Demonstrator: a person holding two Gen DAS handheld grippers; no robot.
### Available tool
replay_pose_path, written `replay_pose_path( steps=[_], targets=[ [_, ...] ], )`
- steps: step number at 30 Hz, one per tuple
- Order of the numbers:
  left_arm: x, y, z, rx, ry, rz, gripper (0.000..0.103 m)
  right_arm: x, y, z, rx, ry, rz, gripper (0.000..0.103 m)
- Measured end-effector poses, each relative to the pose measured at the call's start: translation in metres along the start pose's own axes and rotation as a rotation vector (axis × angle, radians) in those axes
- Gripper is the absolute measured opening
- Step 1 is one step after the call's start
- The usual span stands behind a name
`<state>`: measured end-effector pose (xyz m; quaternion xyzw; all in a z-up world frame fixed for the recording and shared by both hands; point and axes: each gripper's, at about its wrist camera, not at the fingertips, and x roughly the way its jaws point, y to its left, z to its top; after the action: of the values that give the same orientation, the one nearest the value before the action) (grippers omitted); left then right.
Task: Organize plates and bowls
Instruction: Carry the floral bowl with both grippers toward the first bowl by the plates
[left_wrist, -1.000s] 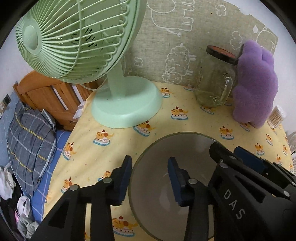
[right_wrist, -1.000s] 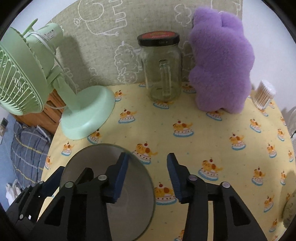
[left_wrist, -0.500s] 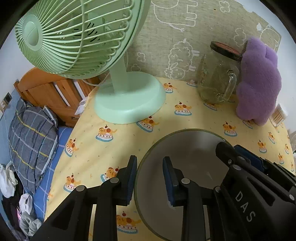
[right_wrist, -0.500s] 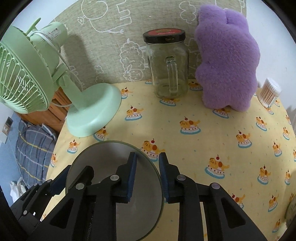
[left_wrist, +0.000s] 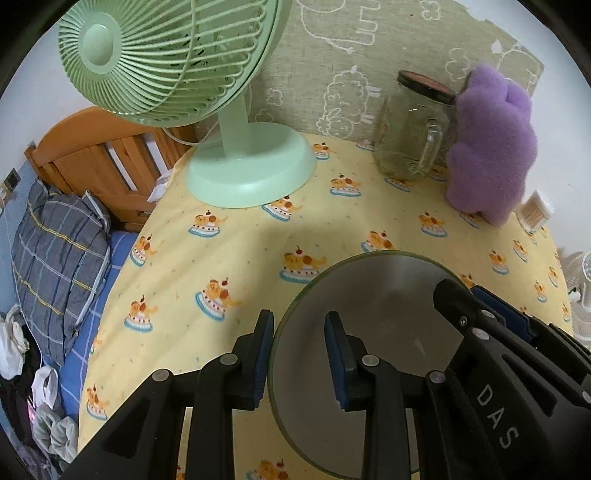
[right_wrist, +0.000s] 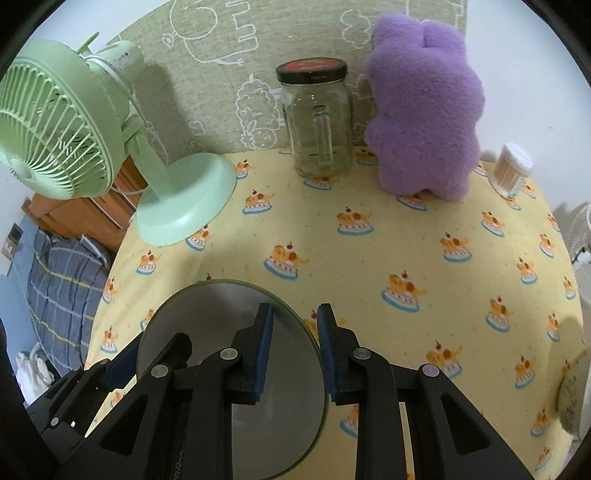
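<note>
A smoky grey glass bowl (left_wrist: 373, 325) is held low over the yellow cake-print tablecloth (left_wrist: 229, 266) between both grippers. My left gripper (left_wrist: 300, 325) is shut on the bowl's left rim, one blue pad outside and one inside. My right gripper (right_wrist: 294, 318) is shut on the right rim of the bowl (right_wrist: 210, 321) the same way. Each gripper shows in the other's view: the right gripper (left_wrist: 467, 295) at the bowl's far side, the left gripper (right_wrist: 151, 350) at the lower left. The bowl looks empty.
A green desk fan (right_wrist: 184, 206) stands at the back left. A lidded glass jar mug (right_wrist: 317, 122), a purple plush toy (right_wrist: 424, 110) and a cotton-swab tub (right_wrist: 511, 170) line the back. A pale round object (right_wrist: 572, 391) lies at the right edge. Left of the table edge is a bed with a plaid pillow (left_wrist: 55, 258).
Both grippers closed onto the bowl's rim. Both then drew back with the bowl toward the near side of the table, away from the fan and the jar.
</note>
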<state>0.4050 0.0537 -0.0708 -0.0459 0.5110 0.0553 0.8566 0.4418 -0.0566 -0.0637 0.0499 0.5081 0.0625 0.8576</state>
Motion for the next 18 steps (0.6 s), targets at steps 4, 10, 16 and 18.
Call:
replay_pose_path(
  steps=[4,10,16,18],
  targets=[
    [-0.016,-0.001,-0.007,0.011,-0.014,-0.008,0.027,-0.017,-0.001,-0.008,0.005,-0.014,-0.01,0.028],
    [-0.042,-0.002,-0.016,0.049,-0.032,-0.027,0.027,-0.045,0.0,-0.02,0.029,-0.039,-0.021,0.028],
    [-0.075,0.0,-0.03,0.093,-0.051,-0.067,0.027,-0.084,0.003,-0.037,0.059,-0.079,-0.053,0.028],
    [-0.086,0.003,-0.038,0.109,-0.055,-0.085,0.027,-0.097,0.006,-0.046,0.067,-0.09,-0.069,0.028]
  ],
)
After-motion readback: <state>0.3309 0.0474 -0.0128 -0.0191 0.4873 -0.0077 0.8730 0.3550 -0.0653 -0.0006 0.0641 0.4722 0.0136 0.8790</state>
